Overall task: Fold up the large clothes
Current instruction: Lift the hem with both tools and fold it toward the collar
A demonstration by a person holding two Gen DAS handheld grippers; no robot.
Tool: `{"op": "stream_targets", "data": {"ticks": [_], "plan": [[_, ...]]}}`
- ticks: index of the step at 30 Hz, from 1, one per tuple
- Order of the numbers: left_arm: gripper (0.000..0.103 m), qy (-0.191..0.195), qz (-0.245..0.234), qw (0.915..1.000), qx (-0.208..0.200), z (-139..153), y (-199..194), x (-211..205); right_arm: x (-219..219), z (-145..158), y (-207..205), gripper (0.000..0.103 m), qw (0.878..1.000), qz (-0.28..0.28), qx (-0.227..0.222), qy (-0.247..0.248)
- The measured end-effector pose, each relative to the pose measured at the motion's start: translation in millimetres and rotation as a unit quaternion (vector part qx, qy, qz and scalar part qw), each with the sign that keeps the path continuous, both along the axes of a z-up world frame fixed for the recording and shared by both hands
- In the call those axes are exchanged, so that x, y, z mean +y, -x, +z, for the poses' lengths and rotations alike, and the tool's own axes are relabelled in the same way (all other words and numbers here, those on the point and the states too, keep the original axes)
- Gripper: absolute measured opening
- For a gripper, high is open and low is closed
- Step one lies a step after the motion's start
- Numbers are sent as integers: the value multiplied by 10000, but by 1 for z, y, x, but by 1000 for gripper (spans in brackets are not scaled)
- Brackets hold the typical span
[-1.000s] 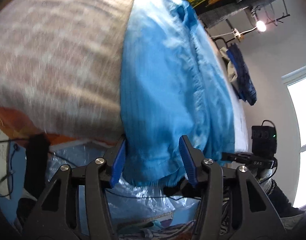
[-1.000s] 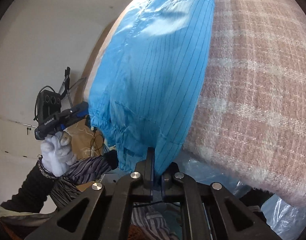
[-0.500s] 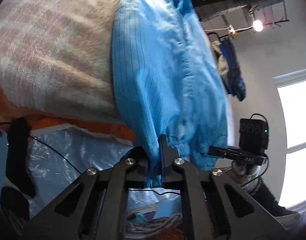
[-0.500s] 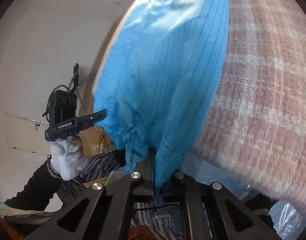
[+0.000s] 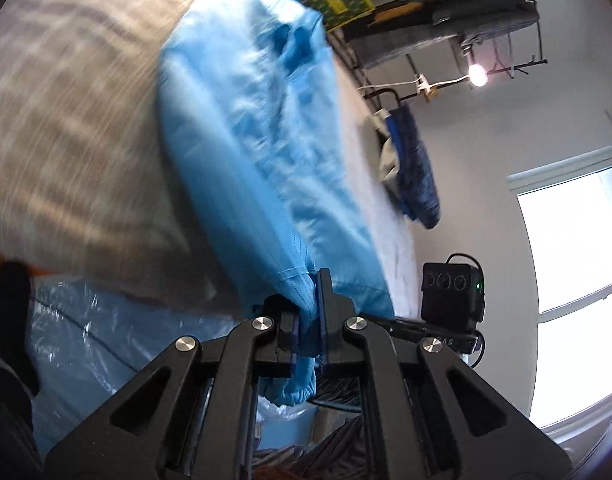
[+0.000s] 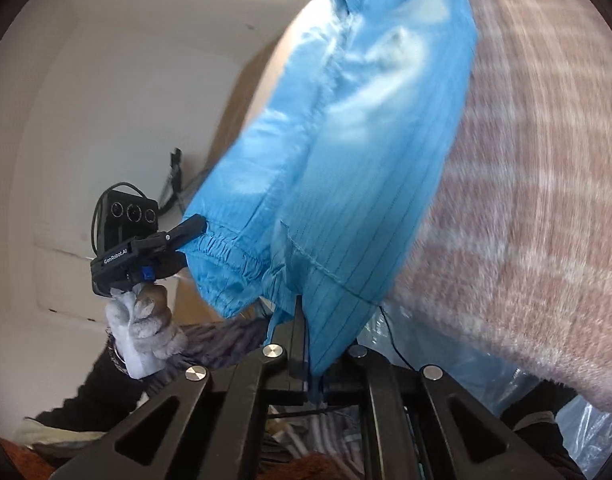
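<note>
Since a second ago the left gripper (image 5: 309,312) has gone from spread wide to clenched on the hem of the blue garment (image 5: 250,128), and the cloth now rises off the blanket, blurred with motion. The right gripper (image 6: 312,360) stays pinched on the other lower corner of the garment (image 6: 346,152), fabric bunched between its fingers. Ahead of both pairs of fingers the garment stretches away over the plaid blanket (image 6: 538,200), its collar end farthest off. Just below the fingers, crinkled clear plastic sheeting (image 5: 106,336) shows under the blanket's edge. In the right wrist view, a gloved hand (image 6: 146,328) holds the left gripper at the elastic cuff.
</note>
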State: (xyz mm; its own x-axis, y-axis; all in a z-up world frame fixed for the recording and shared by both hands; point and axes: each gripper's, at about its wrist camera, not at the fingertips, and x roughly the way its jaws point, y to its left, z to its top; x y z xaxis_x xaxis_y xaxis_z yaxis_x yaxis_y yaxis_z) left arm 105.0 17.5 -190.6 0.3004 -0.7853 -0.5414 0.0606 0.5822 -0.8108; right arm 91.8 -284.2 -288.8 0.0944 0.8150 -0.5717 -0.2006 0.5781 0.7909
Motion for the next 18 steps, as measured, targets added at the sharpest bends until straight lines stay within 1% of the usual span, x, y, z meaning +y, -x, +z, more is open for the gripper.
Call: {"op": "stream_targets", "data": {"ticks": [3, 7, 10, 11, 13, 14, 16, 18], "plan": [[4, -9, 64, 9999, -107, 18, -18, -4, -3, 21, -11, 1, 9997, -128, -185, -116], [4, -2, 184, 9996, -192, 34, -43, -8, -1, 49, -32, 1, 9985, -228, -490, -110], [4, 97, 399, 9991, -85, 40, -67, -5, -10, 65, -57, 1, 9973, -345, -639, -120], [4, 166, 434, 9989, -55, 44, -79, -6, -13, 69, -66, 1, 9969, -396, -663, -124], [4, -52, 472, 9986, -247, 52, -93, -10, -13, 75, -83, 1, 9959, -540, -716, -132], [4, -112, 470, 9984, -307, 54, -103, -12, -26, 79, -93, 1, 9956, -572, -731, -140], [4, -92, 492, 9983, -309, 53, -122, -14, -29, 84, -113, 1, 9947, -665, -775, -141], [4, -123, 487, 9982, -340, 50, -142, -18, -32, 82, -134, 1, 9941, -753, -775, -127]]}}
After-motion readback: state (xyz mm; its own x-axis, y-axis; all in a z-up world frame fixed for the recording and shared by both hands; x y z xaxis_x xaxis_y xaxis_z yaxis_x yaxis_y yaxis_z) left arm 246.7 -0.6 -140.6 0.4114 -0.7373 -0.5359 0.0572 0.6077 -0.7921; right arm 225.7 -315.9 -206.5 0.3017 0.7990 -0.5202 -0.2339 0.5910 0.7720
